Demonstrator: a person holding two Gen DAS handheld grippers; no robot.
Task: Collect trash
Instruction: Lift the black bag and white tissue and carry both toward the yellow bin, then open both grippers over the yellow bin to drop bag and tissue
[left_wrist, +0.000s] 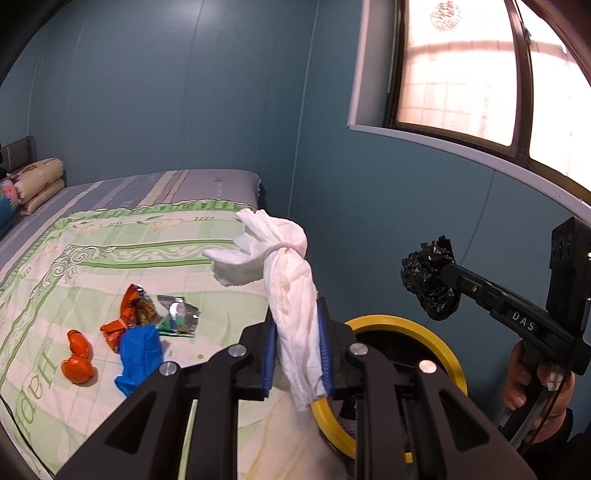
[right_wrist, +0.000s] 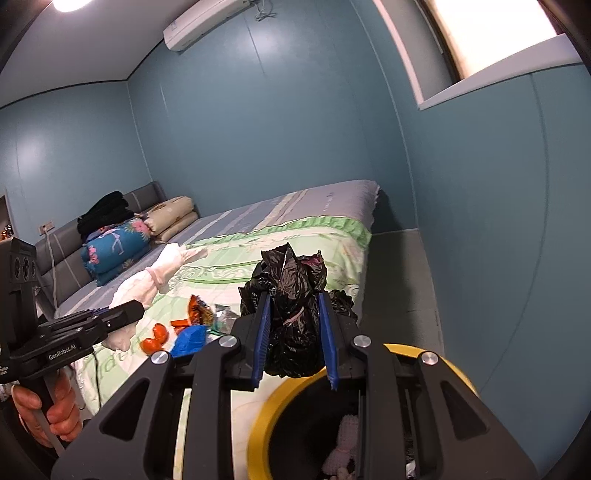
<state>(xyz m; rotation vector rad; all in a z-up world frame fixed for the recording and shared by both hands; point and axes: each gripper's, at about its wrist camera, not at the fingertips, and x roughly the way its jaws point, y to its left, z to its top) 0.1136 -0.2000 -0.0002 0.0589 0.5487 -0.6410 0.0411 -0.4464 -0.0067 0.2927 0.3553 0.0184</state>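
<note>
My left gripper (left_wrist: 297, 350) is shut on a knotted white cloth wad (left_wrist: 284, 266), held above the bed's near edge beside a yellow-rimmed bin (left_wrist: 417, 328). My right gripper (right_wrist: 293, 339) is shut on a crumpled black plastic bag (right_wrist: 295, 295), held just above the bin's yellow rim (right_wrist: 266, 417). The black bag also shows in the left wrist view (left_wrist: 430, 284), and the white wad shows in the right wrist view (right_wrist: 159, 277). On the bed lie orange peel pieces (left_wrist: 77, 358), an orange snack wrapper (left_wrist: 129, 314), a silver-green wrapper (left_wrist: 179, 317) and a blue glove (left_wrist: 138, 354).
The bed (left_wrist: 110, 236) has a green patterned quilt, with folded bedding and pillows (right_wrist: 122, 240) at its head. The bin stands on the grey floor (right_wrist: 399, 280) between the bed and the blue wall. Something pale lies inside the bin (right_wrist: 343, 443).
</note>
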